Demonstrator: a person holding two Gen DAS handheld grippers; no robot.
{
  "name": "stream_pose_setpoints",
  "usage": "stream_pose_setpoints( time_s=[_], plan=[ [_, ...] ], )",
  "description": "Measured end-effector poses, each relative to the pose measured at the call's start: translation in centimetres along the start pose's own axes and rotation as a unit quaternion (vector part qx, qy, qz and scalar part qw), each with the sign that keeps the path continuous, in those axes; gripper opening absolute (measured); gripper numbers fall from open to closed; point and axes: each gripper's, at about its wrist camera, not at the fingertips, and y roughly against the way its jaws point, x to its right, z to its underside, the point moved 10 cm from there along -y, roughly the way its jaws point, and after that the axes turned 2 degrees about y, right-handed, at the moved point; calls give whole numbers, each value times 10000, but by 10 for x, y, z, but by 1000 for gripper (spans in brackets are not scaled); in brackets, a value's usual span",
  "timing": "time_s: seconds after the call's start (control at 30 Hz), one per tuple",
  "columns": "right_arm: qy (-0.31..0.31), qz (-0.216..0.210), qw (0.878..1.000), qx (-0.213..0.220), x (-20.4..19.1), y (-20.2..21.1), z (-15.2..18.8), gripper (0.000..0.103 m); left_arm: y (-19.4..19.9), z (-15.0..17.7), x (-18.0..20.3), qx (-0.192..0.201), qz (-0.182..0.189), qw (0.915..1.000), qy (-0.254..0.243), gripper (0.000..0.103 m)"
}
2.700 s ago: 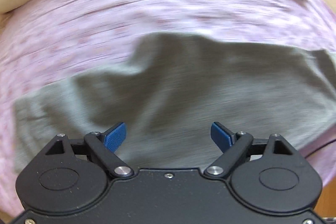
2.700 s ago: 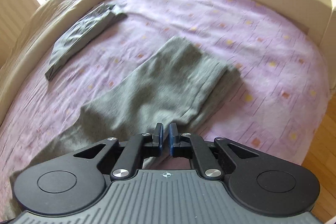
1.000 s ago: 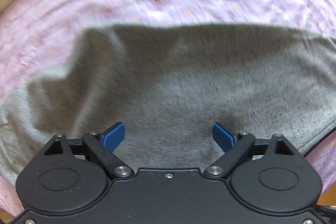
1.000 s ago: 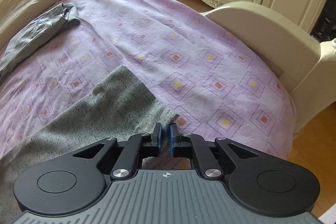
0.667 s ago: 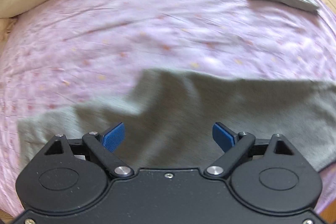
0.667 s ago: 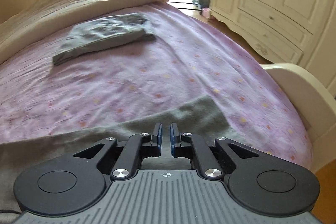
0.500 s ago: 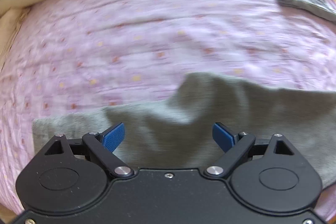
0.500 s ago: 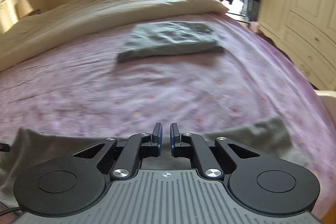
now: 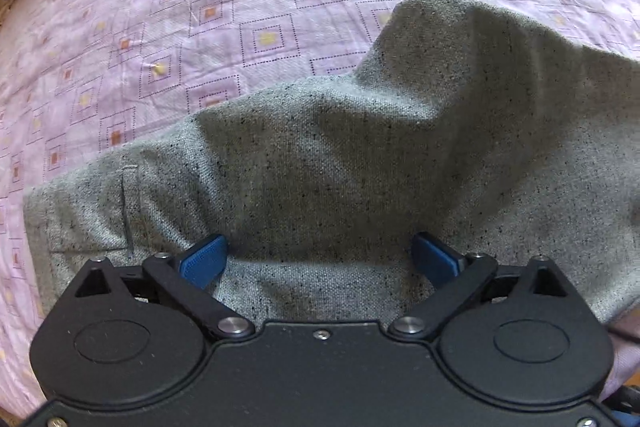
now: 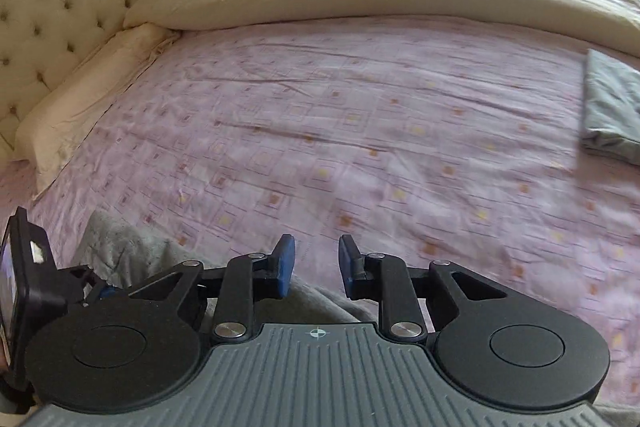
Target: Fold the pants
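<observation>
Pants (image 9: 360, 155) near sheet (image 9: 200, 7) edge

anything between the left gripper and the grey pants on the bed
Nothing visible. The left gripper hangs open right over the grey pants, whose cloth fills the gap between its fingers, with bare purple bedsheet beyond.

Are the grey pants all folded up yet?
Not yet. One fold looks done: the grey pants lie doubled on the purple sheet. The right gripper has just been opening, nothing between its pads; the left gripper is open above them. More folds remain.
</observation>
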Motion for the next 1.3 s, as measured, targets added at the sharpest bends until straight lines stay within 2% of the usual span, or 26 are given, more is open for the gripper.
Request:
stream_pose_setpoints(
  time_s=[0.1,0.13,0.17,0.2,0.33,0.47,0.57,0.73,0.87,0.97,1.07,1.17,1.3],
  plan=[
    [-2,-175,9977,-659,-18,-20,27,24,1,0,-1,-14,91,9999,-133,98],
    [42,-299,9958,-865,-25,-21,39,24,7,2,-2,-9,143,9998,-165,96],
    [124,-344,9948,-950,-29,-21,48,24,12,2,-4,42,205,9996,-177,88],
    [286,-386,9942,-967,-35,-16,57,25,20,1,-8,115,275,9994,-154,85],
    [739,-379,9915,-1002,-54,2,84,25,53,-9,-34,520,526,9967,320,85],
    [945,-255,9901,-1011,-66,5,98,26,70,-36,-43,749,656,9934,566,86],
    [896,-270,9892,-1127,-73,2,106,25,65,-65,-30,764,951,9911,537,86],
    [1124,-180,9861,-1210,-86,1,117,25,47,-112,-6,795,1032,9904,469,86],
    [950,99,9929,-712,-76,20,100,25,30,-126,1,613,968,9927,364,86],
    [846,626,9943,-185,-49,40,76,25,32,-116,1,542,993,9931,303,85],
    [916,828,9922,177,-26,49,54,25,40,-95,-4,572,975,9932,273,85],
    [985,733,9924,18,-6,41,43,25,36,-67,-7,336,1019,9941,136,85],
    [1226,126,9912,-480,0,18,42,25,17,-26,-10,-177,871,9960,-121,85]
  ],
)
